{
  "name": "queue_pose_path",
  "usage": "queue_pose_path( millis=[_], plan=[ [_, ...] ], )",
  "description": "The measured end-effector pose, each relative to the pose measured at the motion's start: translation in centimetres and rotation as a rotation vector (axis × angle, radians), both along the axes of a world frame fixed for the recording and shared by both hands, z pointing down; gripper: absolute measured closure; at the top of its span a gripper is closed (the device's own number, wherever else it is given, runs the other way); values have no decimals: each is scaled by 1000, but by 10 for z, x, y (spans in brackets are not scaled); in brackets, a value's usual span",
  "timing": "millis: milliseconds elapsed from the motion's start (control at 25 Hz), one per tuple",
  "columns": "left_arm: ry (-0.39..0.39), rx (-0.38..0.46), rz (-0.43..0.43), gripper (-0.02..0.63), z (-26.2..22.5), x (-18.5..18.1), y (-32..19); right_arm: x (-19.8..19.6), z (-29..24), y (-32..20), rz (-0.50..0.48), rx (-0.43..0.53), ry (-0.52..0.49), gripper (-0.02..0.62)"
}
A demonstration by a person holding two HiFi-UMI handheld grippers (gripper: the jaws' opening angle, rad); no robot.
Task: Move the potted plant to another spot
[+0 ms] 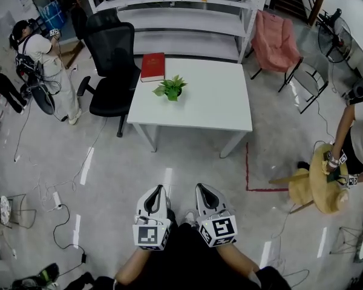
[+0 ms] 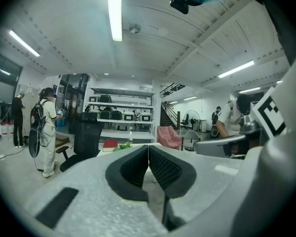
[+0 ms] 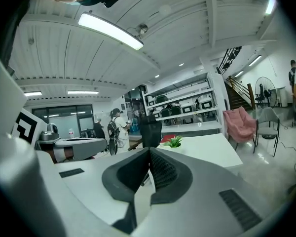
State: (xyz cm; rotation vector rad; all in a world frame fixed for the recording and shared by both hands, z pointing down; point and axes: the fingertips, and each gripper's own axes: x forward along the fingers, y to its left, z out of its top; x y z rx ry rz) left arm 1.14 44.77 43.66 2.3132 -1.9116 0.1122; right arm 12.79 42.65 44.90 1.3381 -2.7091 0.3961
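Note:
A small green potted plant (image 1: pixel 170 89) stands on the white table (image 1: pixel 218 104), left of its middle, far ahead of me. The same plant (image 2: pixel 123 145) shows small in the left gripper view and again as the plant (image 3: pixel 174 141) in the right gripper view. My left gripper (image 1: pixel 160 190) and right gripper (image 1: pixel 202 188) are held side by side low in the head view, well short of the table. Both are shut with nothing between the jaws.
A red book (image 1: pixel 152 66) lies at the table's back left corner. A black office chair (image 1: pixel 112 59) stands left of the table, a pink chair (image 1: pixel 275 41) at the back right, white shelving (image 1: pixel 187 17) behind. People stand at far left and right; cables lie on the floor.

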Motion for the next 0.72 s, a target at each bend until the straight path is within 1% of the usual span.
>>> queue_pose_path(
  millis=[320,560,720],
  plan=[
    [8,2,-16,589,8,-3,-24,-5,12,-24,-22,-14,3,584],
    [20,-6,-6,589,12,-18,-71,-22,16,-65,-18,-23,18,584],
    [32,14,11,589,10,-31,-109,-34,17,-99,-2,-23,28,584]
  ],
)
